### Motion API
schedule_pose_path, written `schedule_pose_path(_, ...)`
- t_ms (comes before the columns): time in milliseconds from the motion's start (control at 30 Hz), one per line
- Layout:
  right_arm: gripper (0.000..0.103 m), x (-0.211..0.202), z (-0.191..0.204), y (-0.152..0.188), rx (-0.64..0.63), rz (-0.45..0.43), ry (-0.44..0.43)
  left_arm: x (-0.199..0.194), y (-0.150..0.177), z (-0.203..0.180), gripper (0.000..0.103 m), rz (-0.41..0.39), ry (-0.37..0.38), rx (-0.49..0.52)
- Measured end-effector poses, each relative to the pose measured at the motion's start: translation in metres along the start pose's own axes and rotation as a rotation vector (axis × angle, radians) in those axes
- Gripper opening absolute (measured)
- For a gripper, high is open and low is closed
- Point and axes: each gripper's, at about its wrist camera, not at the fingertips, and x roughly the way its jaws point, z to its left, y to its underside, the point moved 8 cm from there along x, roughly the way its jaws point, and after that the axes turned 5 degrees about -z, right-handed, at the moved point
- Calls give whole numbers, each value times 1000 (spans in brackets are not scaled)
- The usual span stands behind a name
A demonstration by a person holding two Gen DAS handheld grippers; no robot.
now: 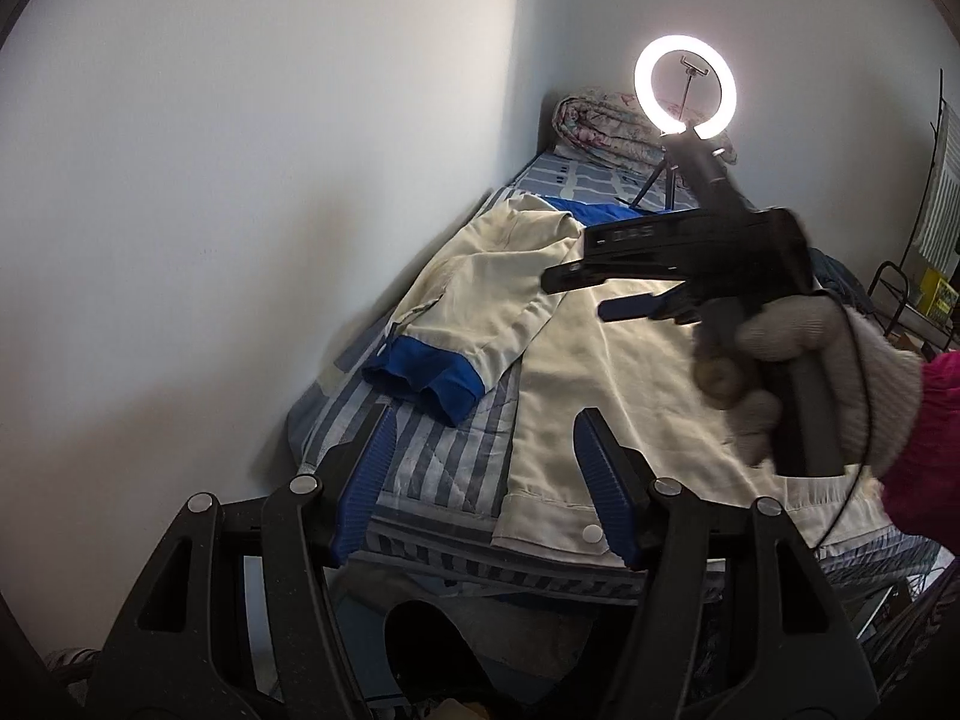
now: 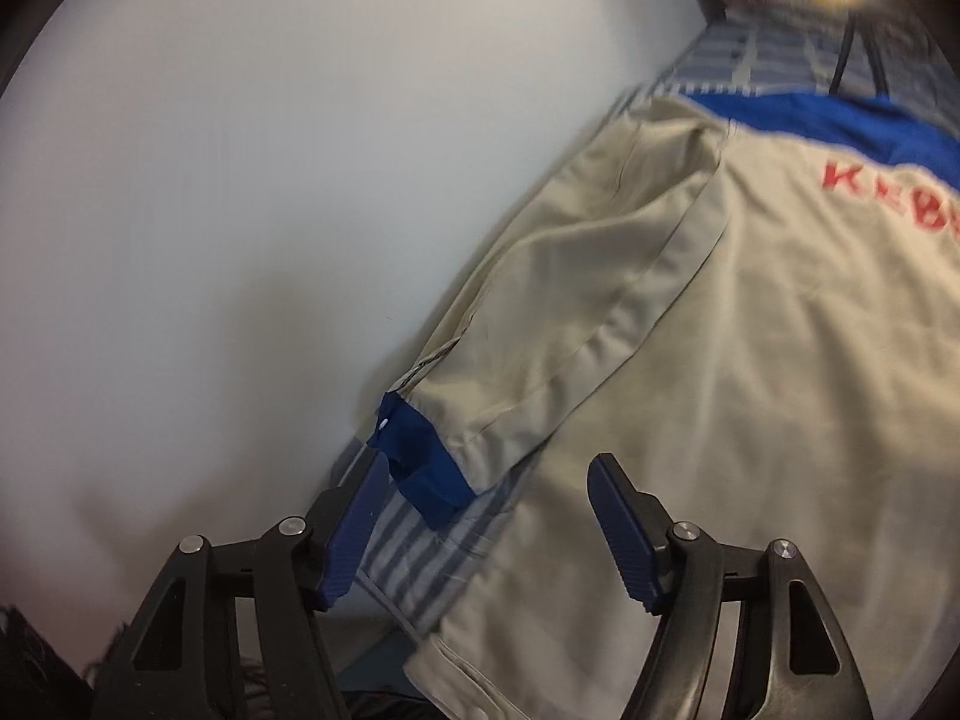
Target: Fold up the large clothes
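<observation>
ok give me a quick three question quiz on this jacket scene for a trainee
1. True or false: the jacket lies spread on the bed.
2. What colour is the sleeve cuff? A red, B blue, C green.
3. Fill in: the lit thing standing at the far end of the bed is a ring ____.

Key: 1 true. 2 B. 3 light. Extra note: left gripper and right gripper both hold nothing, jaws apart.
</observation>
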Motion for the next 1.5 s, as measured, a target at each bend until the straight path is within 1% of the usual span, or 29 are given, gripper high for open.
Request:
schedule_pose_path(100,68,35,-7,4,70,66,-4,3,2,8,64,8,0,-21)
schedule_pose_path(167,62,54,-11,7,123,110,-18,4,4,12,64,12,5,-36)
schedule_pose_path(200,61,65,-13,9,158,133,-27,4,5,15,64,14,8,-42)
schedule_pose_path(267,60,79,-17,10,219,163,-34,6,6,18,64,19,10,-48)
schedule_pose_path(400,60,97,-24,10,324,187,-30,8,9,22,64,25,13,-56)
schedule_pose_path(467,60,104,-24,10,340,199,-12,7,9,24,64,26,15,-58)
schedule_pose_path(533,61,107,-19,11,311,202,1,8,9,27,64,23,17,-60)
schedule_pose_path(567,54,107,-16,9,280,203,9,8,9,28,64,22,18,-62)
schedule_pose_path(600,45,108,-11,9,246,212,14,8,9,30,64,23,20,-65)
schedule_pose_path(633,22,109,-8,10,222,228,12,10,10,30,64,25,22,-68)
schedule_pose_path(667,16,105,-6,8,212,234,12,11,10,31,64,29,23,-70)
schedule_pose_path(733,10,97,1,4,193,227,-10,11,11,31,64,34,25,-79)
schedule_pose_path(767,10,90,6,2,187,221,-30,10,11,30,64,33,27,-83)
schedule_pose_path(833,9,74,13,-1,173,209,-84,8,10,31,64,27,27,-87)
schedule_pose_path(867,9,63,18,-3,140,208,-93,8,9,31,64,25,25,-88)
schedule_pose_path(933,9,47,14,-4,99,203,-71,9,9,29,64,33,28,-92)
schedule_pose_path(1000,8,40,-1,-4,110,203,-42,12,9,27,64,44,25,-86)
schedule_pose_path(1067,9,41,-15,-3,142,214,-39,19,9,22,64,70,38,-82)
schedule_pose_path(1100,10,42,-18,-2,153,222,-47,24,9,19,64,87,55,-88)
schedule_pose_path(1167,19,43,-24,1,160,234,-34,34,7,18,64,122,81,-115)
schedule_pose_path(1200,23,50,-26,9,154,235,-30,39,5,16,64,135,96,-130)
schedule_pose_path(1233,25,47,-26,8,133,230,-26,44,3,16,64,147,107,-147)
schedule_pose_path(1300,25,41,-23,6,90,216,-9,56,-3,16,64,173,138,-212)
schedule_pose_path(1333,28,37,-25,14,83,207,-9,63,-4,18,64,186,150,-251)
schedule_pose_path(1367,33,28,-26,11,87,194,-15,71,-4,19,64,205,162,-295)
schedule_pose_path(1467,33,1,-28,11,85,149,-27,99,2,23,64,270,185,-440)
schedule_pose_path(1500,33,-7,-34,19,71,134,-24,108,5,24,64,286,185,-483)
